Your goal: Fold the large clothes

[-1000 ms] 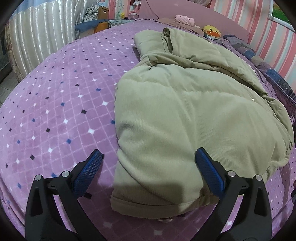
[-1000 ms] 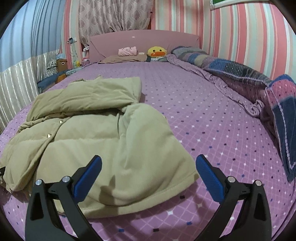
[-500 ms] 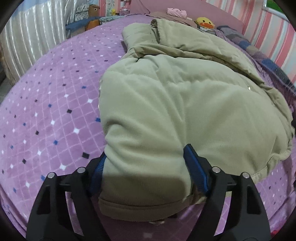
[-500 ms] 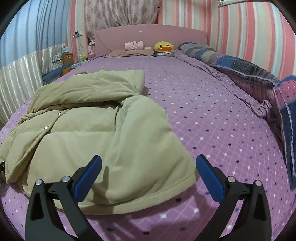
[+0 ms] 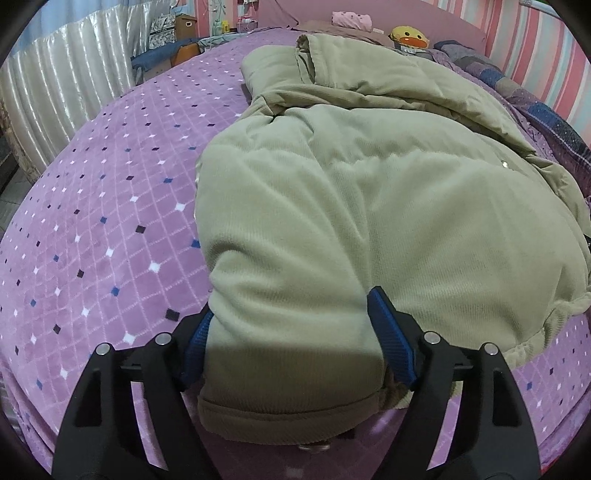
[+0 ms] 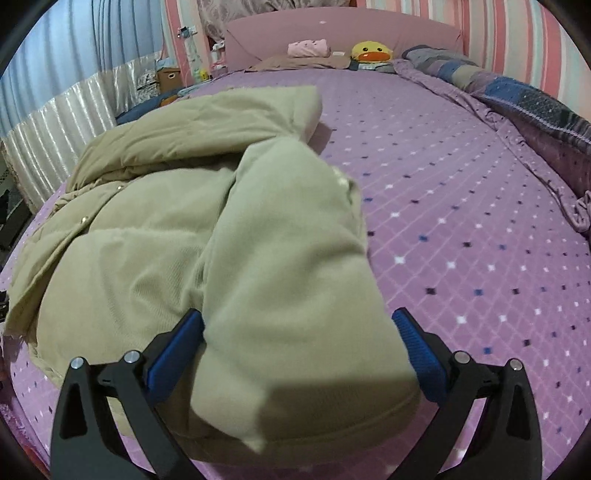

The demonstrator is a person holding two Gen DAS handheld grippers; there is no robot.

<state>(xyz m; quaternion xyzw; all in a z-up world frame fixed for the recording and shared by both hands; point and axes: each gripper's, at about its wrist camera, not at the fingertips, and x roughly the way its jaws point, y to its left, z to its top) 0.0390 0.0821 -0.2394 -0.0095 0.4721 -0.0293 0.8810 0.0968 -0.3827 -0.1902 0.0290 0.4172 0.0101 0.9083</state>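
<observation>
A large puffy khaki jacket lies on the purple diamond-patterned bed, its hood toward the headboard. My left gripper is shut on the jacket's near left hem corner, the thick cloth bunched between the blue pads. In the right wrist view the jacket fills the left half, and my right gripper is shut on its near right hem corner, which stands lifted and slightly blurred.
A pink headboard with a yellow duck plush and a pink folded item is at the far end. A dark patterned blanket runs along the right side. Boxes and clutter stand beyond the bed's left edge.
Both grippers moved forward onto the jacket's near hem and closed on it, the left one first. The right corner has lifted and bunched up.
</observation>
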